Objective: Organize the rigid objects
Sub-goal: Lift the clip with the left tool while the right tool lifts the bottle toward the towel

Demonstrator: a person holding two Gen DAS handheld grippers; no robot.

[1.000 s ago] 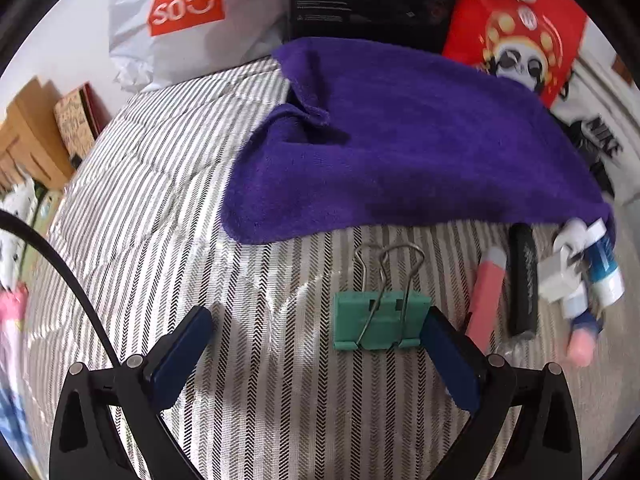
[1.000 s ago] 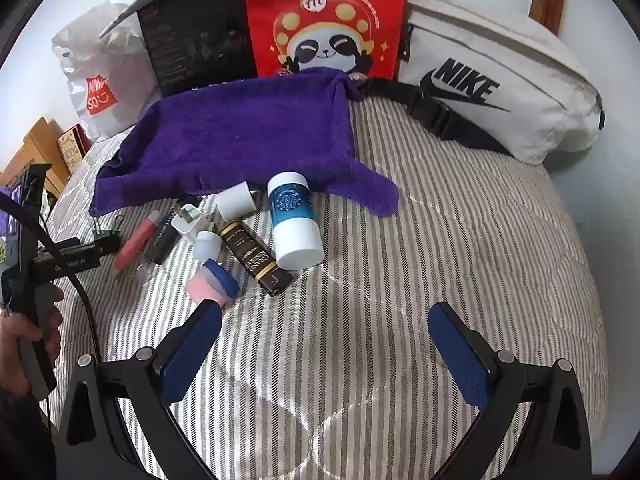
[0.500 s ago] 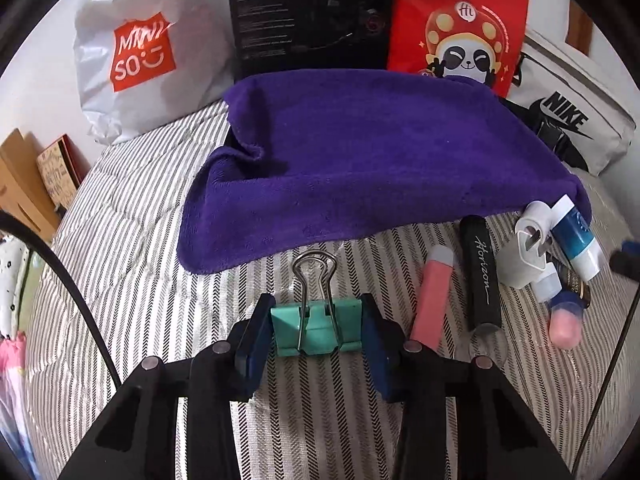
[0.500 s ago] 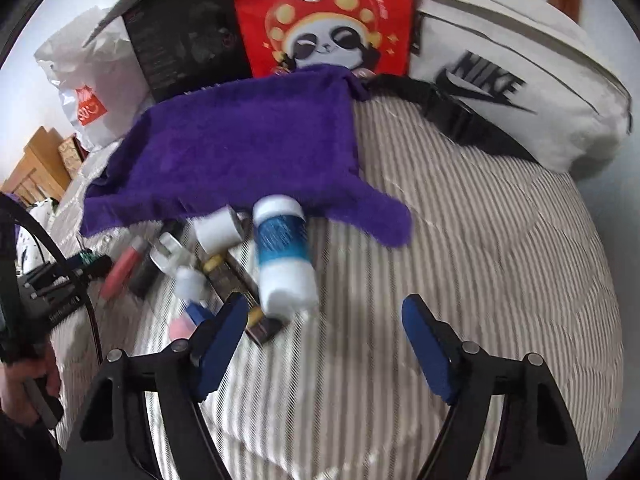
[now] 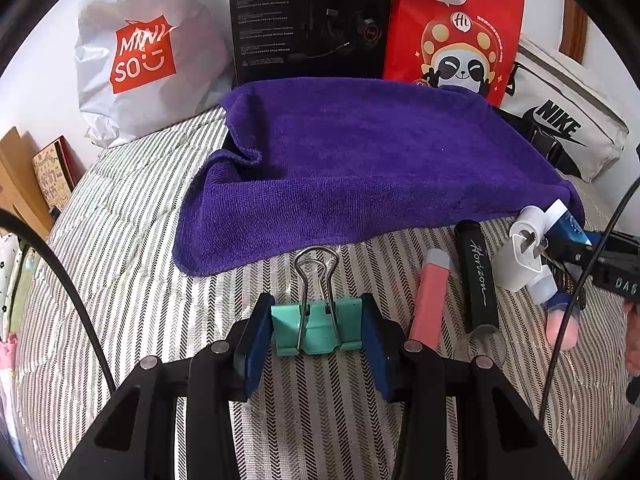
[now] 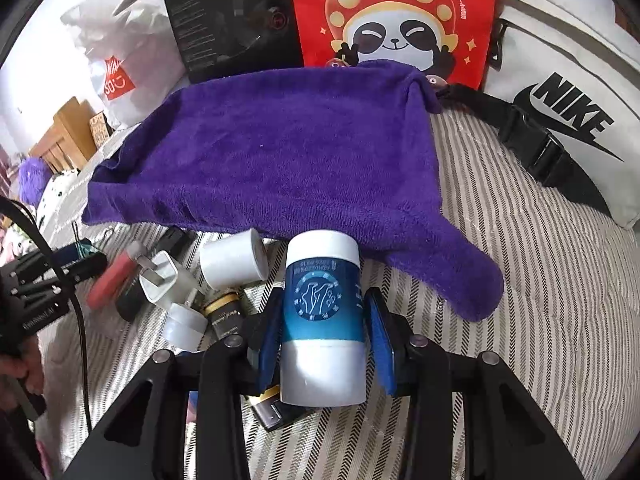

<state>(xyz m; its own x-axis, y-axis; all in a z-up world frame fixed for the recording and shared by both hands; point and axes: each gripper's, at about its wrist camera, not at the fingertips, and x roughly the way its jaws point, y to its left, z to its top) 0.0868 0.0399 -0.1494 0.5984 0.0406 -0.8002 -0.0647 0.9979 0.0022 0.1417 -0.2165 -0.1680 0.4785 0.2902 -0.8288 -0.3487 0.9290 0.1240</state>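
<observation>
My left gripper (image 5: 315,314) is shut on a teal binder clip (image 5: 316,334), which sits on the striped bedcover just in front of a purple towel (image 5: 360,160). Both blue pads press on the clip's sides, and its wire handles point away from me. My right gripper (image 6: 322,322) is closing on a blue and white bottle (image 6: 322,300) that lies between its jaws, with the pads against the bottle's sides. Left of the bottle are a white cap (image 6: 234,258), a white plug (image 6: 160,280), a small white jar (image 6: 186,322), a dark gold-banded bottle (image 6: 226,312) and a pink tube (image 6: 114,276).
A black tube (image 5: 478,280) lies beside the pink tube (image 5: 430,300). Behind the towel stand a white Miniso bag (image 5: 144,60), a black box (image 5: 308,20) and a red panda bag (image 5: 456,32). A white Nike bag (image 6: 568,92) lies at the right, with wooden furniture (image 5: 16,176) at the left.
The left jaws went from wide open to shut on the binder clip and have held it since. The right gripper came down and forward over the bottle while its jaws narrowed around it.
</observation>
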